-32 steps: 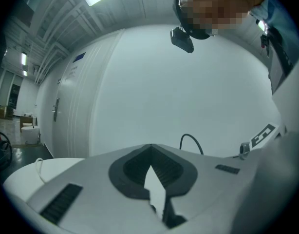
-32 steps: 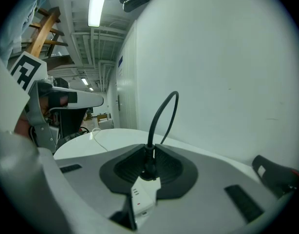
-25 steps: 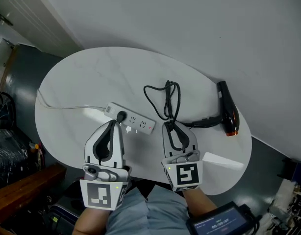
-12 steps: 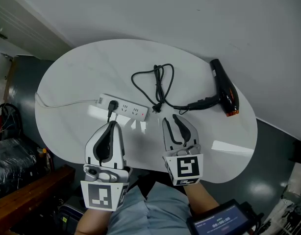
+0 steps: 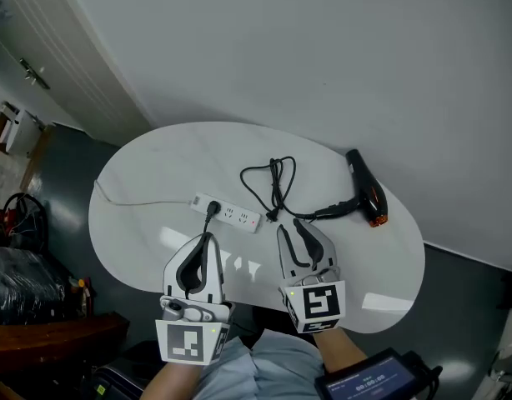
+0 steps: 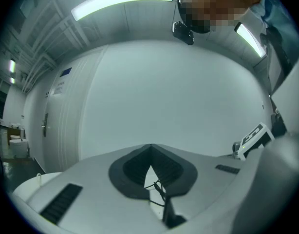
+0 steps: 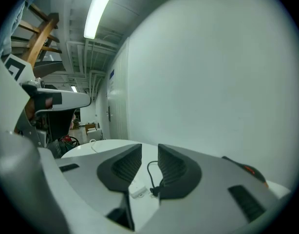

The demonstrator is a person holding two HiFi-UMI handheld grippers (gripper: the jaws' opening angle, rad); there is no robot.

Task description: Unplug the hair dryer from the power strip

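Nearest to me, over the near edge of the white oval table [image 5: 131, 240], my two tongs sit side by side, neither one on anything. My left tongs [image 5: 208, 238] are closed, the tips pressed together with nothing caught between them; only a thin sliver of tabletop shows through below the tips in the left gripper view. My right tongs [image 5: 294, 227] are empty and their jaws are opening, with a clear gap between the pads. Through that gap, in the right gripper view, I see the end of the power strip [image 7: 136, 192] and the plug [image 7: 154, 191] lying on the table beyond. Just past both tongs, the white power strip [image 5: 227, 212] lies across the middle of the table, its white lead [image 5: 131, 200] trailing away to the left edge. A second black plug [image 5: 212, 207] sits in it near its left end. The hair dryer's plug [image 5: 273, 216] lies loose on the table just off the strip's right end, out of the sockets. Its black cord [image 5: 273, 177] loops farther back, then runs right to the hair dryer [image 5: 364, 186], which lies on its side at the far right of the table, well apart from the strip. Behind all this rises a plain grey wall [image 5: 323, 57].
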